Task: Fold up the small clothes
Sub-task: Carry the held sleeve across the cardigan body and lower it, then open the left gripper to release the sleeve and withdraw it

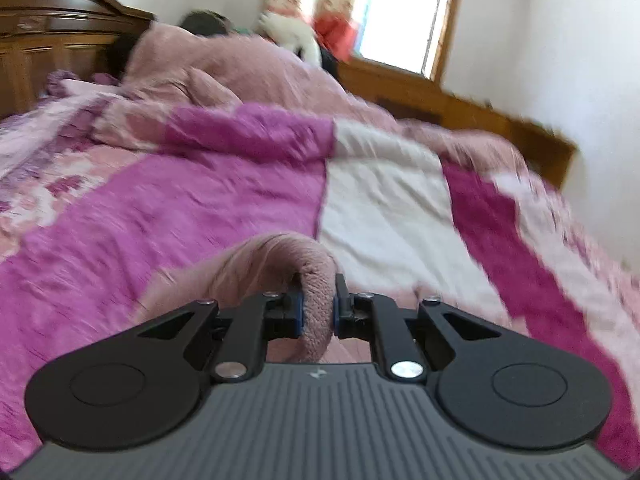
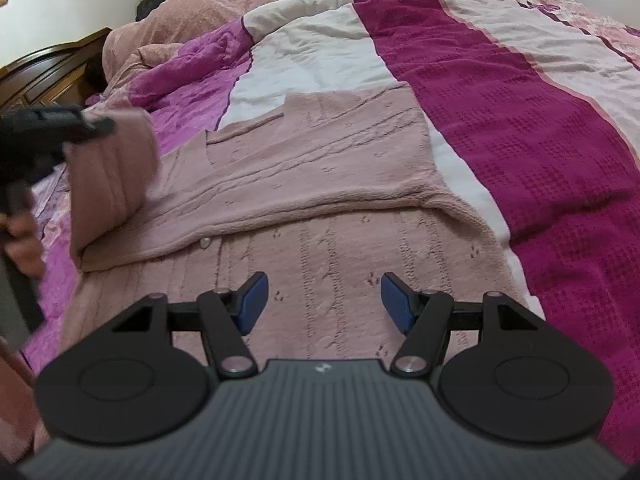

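- Bedroom first: through our left wrist camera we see a bed spread with a quilt [image 1: 240,200] in magenta, white and floral bands, a rumpled pink blanket [image 1: 240,68] heaped toward the carved wooden headboard [image 1: 48,28], and a bright window [image 1: 400,12] behind; the whole view is smeared.
- Our left gripper [image 1: 318,308] is pinched tight on a thick fold of the pink knit cardigan [image 1: 280,264], which arches up out of the jaws and trails off to the left, clear of the quilt.
- From our right wrist camera, the same cardigan [image 2: 320,184] lies flat on the quilt [image 2: 500,128], buttons showing along a front edge, one side already laid across the body.
- Our right gripper [image 2: 324,304] hovers spread wide just over the lower body of the knit, nothing between its blue pads [image 2: 252,300].
- At that view's left edge our left gripper [image 2: 92,124] holds the lifted sleeve [image 2: 112,176] aloft, a hand [image 2: 22,240] on its handle.
- We judge this to be the sleeve fold. To do it well, we should carry the sleeve across low and taut, lay it square on the body without twisting, and press the right gripper on the knit so the layers beneath do not drag.
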A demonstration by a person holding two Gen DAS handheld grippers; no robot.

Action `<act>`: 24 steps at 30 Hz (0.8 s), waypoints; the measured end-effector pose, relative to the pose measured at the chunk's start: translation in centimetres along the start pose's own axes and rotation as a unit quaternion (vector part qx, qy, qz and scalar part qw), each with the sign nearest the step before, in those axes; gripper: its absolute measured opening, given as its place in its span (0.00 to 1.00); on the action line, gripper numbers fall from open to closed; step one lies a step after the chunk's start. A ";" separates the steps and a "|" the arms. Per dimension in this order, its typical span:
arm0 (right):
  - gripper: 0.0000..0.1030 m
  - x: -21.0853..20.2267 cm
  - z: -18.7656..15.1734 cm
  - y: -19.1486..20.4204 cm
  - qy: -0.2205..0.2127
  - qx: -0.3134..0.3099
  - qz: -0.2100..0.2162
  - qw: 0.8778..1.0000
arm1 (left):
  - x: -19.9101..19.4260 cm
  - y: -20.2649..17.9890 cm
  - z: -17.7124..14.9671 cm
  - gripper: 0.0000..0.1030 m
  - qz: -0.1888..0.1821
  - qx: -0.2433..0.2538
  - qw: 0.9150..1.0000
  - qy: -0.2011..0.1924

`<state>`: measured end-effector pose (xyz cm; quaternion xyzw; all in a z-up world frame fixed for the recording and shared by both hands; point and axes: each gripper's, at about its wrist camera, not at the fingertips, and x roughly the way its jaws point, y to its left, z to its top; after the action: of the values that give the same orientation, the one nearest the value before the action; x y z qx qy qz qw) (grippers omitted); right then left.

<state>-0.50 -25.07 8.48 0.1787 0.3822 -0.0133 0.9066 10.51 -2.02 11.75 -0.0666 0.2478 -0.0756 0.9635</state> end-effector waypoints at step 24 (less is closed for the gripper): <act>0.63 0.5 0.6 0.1 0.005 -0.011 0.006 1.000 | 0.4 1.1 -5.6 0.55 -0.022 0.024 0.990 0.140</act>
<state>0.28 -25.08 8.53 0.1710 0.3854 -0.0031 0.9068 8.25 -1.52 6.54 -0.0381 0.3768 -0.1113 0.9188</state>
